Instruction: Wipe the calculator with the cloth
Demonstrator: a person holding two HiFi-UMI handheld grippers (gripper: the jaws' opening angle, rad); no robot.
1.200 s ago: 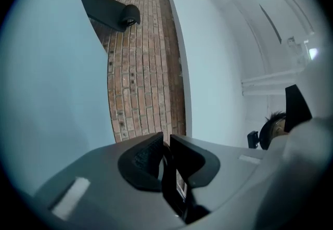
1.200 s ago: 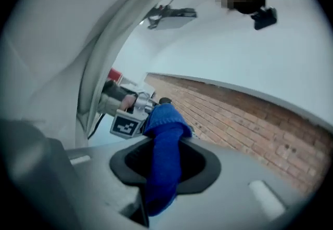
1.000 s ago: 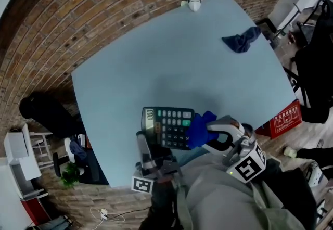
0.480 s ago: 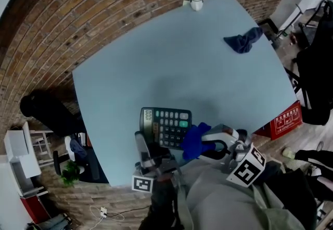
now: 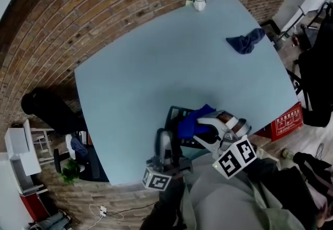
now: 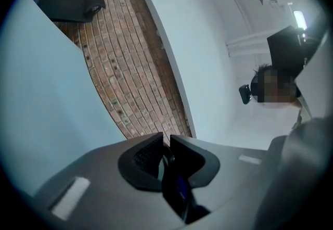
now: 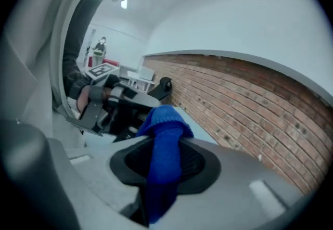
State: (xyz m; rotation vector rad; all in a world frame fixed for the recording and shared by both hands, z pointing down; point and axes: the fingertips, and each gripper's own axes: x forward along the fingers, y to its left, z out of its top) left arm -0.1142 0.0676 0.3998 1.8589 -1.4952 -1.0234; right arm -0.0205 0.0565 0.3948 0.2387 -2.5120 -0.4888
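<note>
The dark calculator [image 5: 176, 117] is tipped up near the table's front edge, and its keys do not show in the head view. My left gripper [image 5: 165, 143] is shut on its near edge; the left gripper view shows that thin dark edge [image 6: 177, 192] between the nearly closed jaws [image 6: 165, 153]. A bright blue cloth [image 5: 193, 120] lies against the calculator's right side, with my right gripper [image 5: 205, 126] shut on it. In the right gripper view the cloth [image 7: 164, 140] bulges out between the jaws [image 7: 165, 164], toward the left gripper [image 7: 112, 100].
The pale blue table [image 5: 156, 57] stands on a brick floor. A white mug [image 5: 200, 1] sits at its far corner and a crumpled dark blue cloth [image 5: 245, 40] near its right edge. A red box [image 5: 285, 118] stands on the floor to the right.
The calculator lay face up with its keys showing; it is now tipped up and shifted right with the left gripper. The cloth and right gripper moved left and down against it.
</note>
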